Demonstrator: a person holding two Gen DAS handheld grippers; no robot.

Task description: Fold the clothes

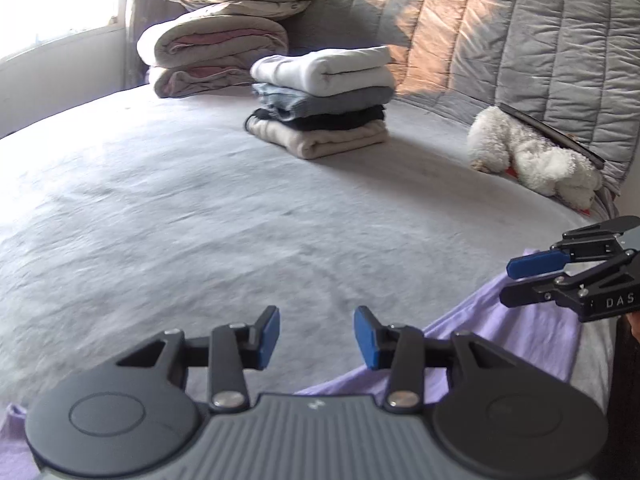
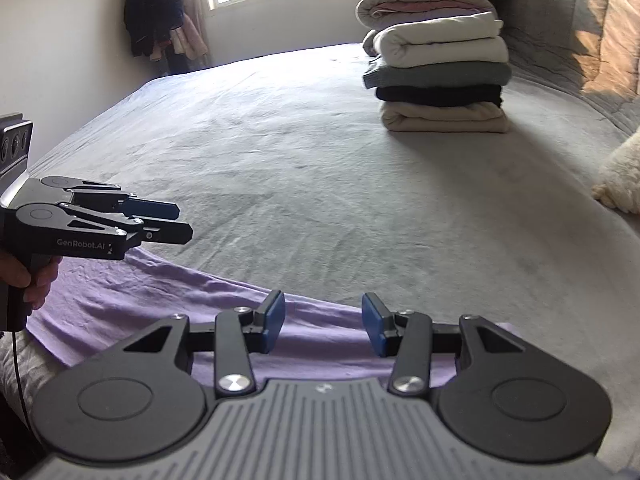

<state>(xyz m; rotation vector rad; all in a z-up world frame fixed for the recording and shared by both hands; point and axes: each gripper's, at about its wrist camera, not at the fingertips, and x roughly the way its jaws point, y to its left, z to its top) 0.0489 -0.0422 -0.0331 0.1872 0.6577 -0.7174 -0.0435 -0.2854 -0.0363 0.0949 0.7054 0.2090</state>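
A lilac garment [image 1: 520, 340] [image 2: 140, 292] lies spread flat along the near edge of the grey bed [image 1: 160, 220] [image 2: 320, 200]. My left gripper [image 1: 316, 320] [image 2: 182, 220] hovers above the bed just past the garment's far edge, open, with nothing between its blue pads. My right gripper [image 2: 323, 312] [image 1: 508, 284] hangs over the garment's right part, also open and holding nothing. A hand grips the left tool's handle in the right wrist view. A stack of folded clothes [image 1: 320, 100] [image 2: 440, 76], white on top and beige at the bottom, stands at the back of the bed.
Rolled duvets and a pillow [image 1: 212, 48] [image 2: 420, 0] are piled behind the stack. A white fluffy dog [image 1: 528, 152] [image 2: 624, 176] lies at the right against the quilted grey headboard [image 1: 500, 20]. Dark clothes [image 2: 160, 12] hang by the window.
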